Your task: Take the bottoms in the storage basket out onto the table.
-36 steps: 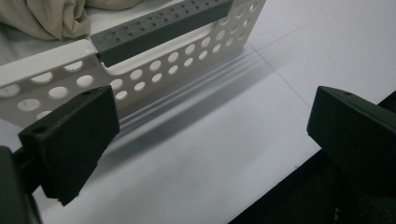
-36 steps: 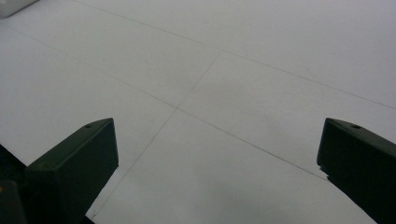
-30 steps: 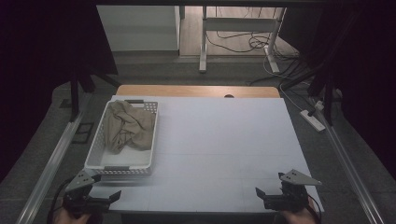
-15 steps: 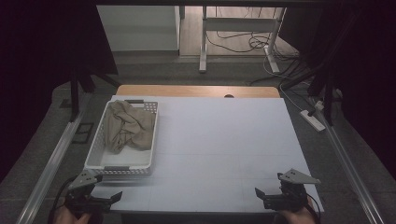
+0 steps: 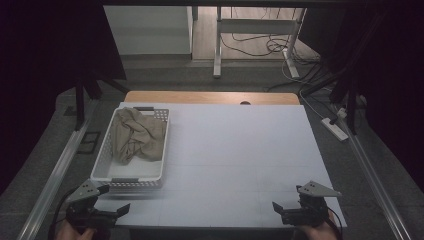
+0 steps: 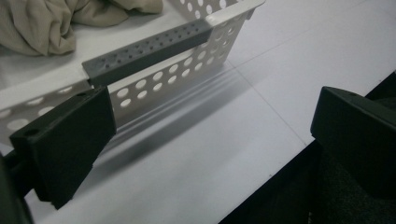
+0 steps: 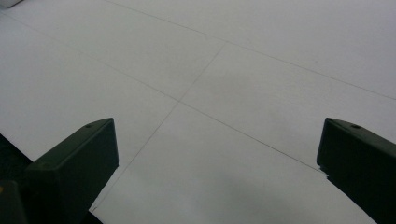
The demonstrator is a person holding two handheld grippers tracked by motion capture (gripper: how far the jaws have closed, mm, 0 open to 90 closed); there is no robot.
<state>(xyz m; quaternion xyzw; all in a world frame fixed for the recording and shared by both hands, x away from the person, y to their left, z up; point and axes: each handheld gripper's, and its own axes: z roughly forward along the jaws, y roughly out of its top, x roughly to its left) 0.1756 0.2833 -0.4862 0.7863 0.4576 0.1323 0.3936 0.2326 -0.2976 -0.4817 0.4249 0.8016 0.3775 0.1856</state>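
Two grippers wait with jaws spread; left gripper (image 5: 107,214) sits nearer, the beige cloth (image 5: 136,139) in its white basket (image 5: 131,174) lying lengthwise toward twelve o'clock, right gripper (image 5: 290,212) well apart

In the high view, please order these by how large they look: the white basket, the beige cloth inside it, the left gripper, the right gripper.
1. white basket
2. beige cloth, smaller than the basket that holds it
3. left gripper and right gripper: they look about alike, so no ranking between them. Both sit nearest the camera, which enlarges them.
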